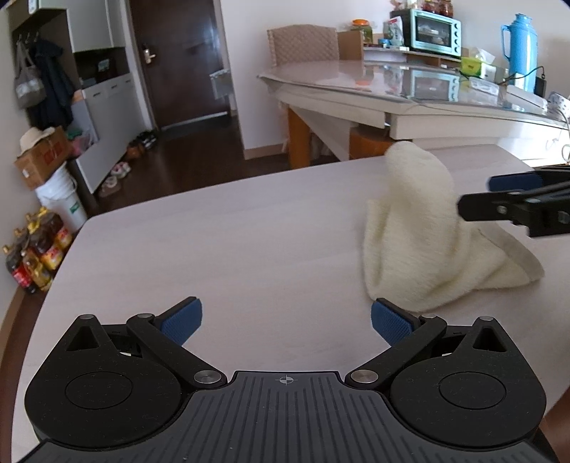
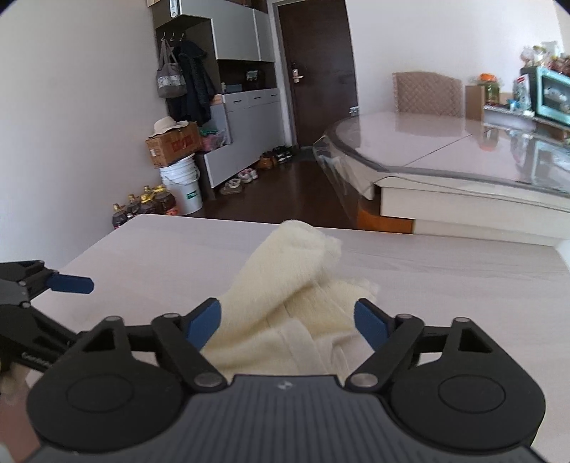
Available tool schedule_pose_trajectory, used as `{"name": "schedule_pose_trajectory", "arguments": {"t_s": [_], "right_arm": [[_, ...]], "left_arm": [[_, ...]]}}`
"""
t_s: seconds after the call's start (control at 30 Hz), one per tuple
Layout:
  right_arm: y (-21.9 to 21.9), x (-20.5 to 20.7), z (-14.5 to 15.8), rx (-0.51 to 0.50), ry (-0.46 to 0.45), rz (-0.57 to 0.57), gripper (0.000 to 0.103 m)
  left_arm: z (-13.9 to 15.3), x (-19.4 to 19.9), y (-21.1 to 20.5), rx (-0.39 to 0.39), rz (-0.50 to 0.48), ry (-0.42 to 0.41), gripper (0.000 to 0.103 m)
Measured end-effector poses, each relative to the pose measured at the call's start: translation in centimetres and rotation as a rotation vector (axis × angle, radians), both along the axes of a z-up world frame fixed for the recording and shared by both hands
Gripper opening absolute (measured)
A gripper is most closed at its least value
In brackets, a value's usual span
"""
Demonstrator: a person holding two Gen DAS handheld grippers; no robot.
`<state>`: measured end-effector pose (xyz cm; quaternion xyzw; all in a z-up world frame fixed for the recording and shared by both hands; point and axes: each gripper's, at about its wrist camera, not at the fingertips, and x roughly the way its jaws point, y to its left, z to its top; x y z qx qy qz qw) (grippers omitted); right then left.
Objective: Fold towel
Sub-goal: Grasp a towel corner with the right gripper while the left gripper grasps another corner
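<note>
Pale wood-grain table (image 1: 221, 231) is filling the foreground of both views, with dark floor beyond it and a brown door (image 2: 317, 67) at the back of the room. On the left, the left gripper (image 1: 286, 322) is hovering over bare tabletop with its blue-padded fingers spread wide, holding nothing; the cream towel (image 1: 427, 242) is lying bunched just beside its right finger. Over that towel (image 2: 295, 302), the right gripper (image 2: 288, 322) is also standing wide open, with the cloth sitting heaped between its fingers, though whether the pads are touching it is unclear. Beyond the table, a glass-topped dining table (image 1: 356, 76) is carrying a mint toaster oven (image 1: 434, 32) and a blue thermos (image 1: 522, 50).
</note>
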<state>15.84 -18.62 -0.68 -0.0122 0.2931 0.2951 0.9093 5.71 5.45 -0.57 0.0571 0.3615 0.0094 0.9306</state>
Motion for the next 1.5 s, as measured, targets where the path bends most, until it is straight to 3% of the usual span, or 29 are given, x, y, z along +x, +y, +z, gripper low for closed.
{"name": "schedule_pose_trajectory", "arguments": {"t_s": [0.23, 0.27, 0.3, 0.4, 0.7, 0.9, 1.0, 1.17, 1.23, 1.27, 1.33, 1.43, 1.5], "right_arm": [[1.1, 3.5, -0.8, 0.004, 0.009, 0.026, 0.059], [1.3, 3.6, -0.8, 0.003, 0.004, 0.034, 0.044], [1.6, 3.8, -0.9, 0.003, -0.002, 0.042, 0.021], [2.9, 1.3, -1.2, -0.024, -0.012, 0.113, 0.014], [7.2, -6.4, -2.2, -0.11, -0.038, 0.331, 0.014], [9.7, -11.4, -2.7, -0.155, -0.048, 0.458, 0.017], [9.3, -12.8, -2.6, -0.141, -0.029, 0.45, 0.027], [5.6, -14.4, -1.7, -0.109, -0.038, 0.345, 0.029], [3.8, -14.9, -1.4, -0.105, -0.049, 0.286, 0.036], [2.9, -15.0, -1.4, -0.105, -0.051, 0.254, 0.045], [0.7, -14.8, -1.3, -0.094, -0.043, 0.206, 0.047], [-1.2, -14.6, -1.2, -0.072, -0.031, 0.16, 0.047], [-2.3, -14.8, -1.0, -0.052, -0.027, 0.14, 0.047]], "left_arm": [[-0.5, 1.1, 1.1, 0.007, 0.013, 0.013, 0.103], [-0.6, 1.3, 1.2, 0.008, 0.015, 0.015, 0.103], [-0.7, 1.4, 1.4, 0.009, 0.017, 0.017, 0.103], [-0.7, 1.6, 1.7, 0.016, 0.019, 0.019, 0.103], [1.6, -0.4, 4.8, 0.023, -0.013, -0.02, 0.103], [2.7, -0.6, 3.9, -0.009, -0.136, -0.024, 0.103], [3.3, -0.7, 3.5, -0.025, -0.198, -0.026, 0.103], [3.4, 1.7, -0.8, -0.024, -0.357, -0.021, 0.103], [3.4, 2.9, -2.8, -0.022, -0.425, -0.019, 0.103], [3.4, 3.5, -3.8, -0.021, -0.459, -0.018, 0.102], [3.4, 4.7, -5.7, -0.019, -0.521, -0.013, 0.101], [2.7, 6.6, -7.7, -0.019, -0.561, 0.019, 0.096], [2.2, 7.8, -9.1, -0.019, -0.587, 0.041, 0.062]]}}
